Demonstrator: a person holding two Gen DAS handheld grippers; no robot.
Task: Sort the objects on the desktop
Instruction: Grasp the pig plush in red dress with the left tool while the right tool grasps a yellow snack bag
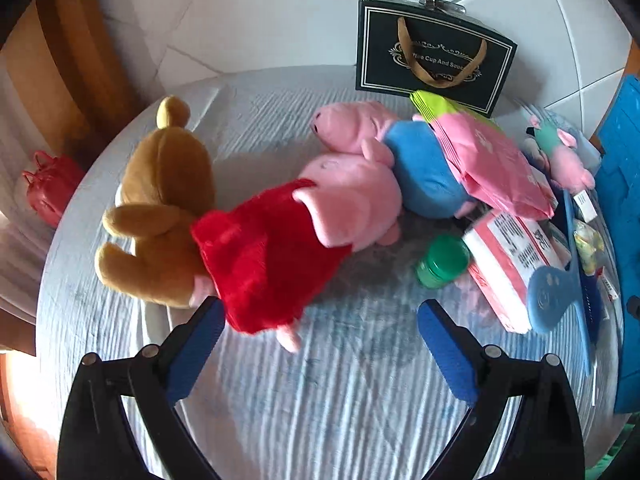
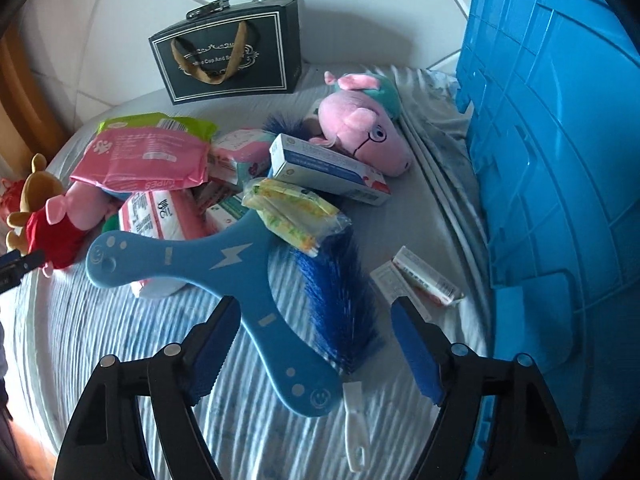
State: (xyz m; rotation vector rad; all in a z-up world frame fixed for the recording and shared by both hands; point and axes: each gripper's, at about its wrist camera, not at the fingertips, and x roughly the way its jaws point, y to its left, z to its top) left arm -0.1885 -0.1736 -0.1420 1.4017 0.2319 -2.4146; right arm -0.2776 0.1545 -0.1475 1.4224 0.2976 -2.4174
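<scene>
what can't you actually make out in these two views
- Blue crate, right wrist view: cut off by the frame edge; inside not shown.
- Green-lidded jar, left wrist view: body hidden under its lid; label unseen.
- Small box, right wrist view: print too small to read.

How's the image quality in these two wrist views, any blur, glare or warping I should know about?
Left wrist view: strong fisheye bending with dark corners, overexposed glare at the lower left edge, slight motion blur on the red-dressed pig plush. Right wrist view: same warping, so the blue crate bulges; sharp on the blue boomerang, soft shadows under the black gift box.
</scene>
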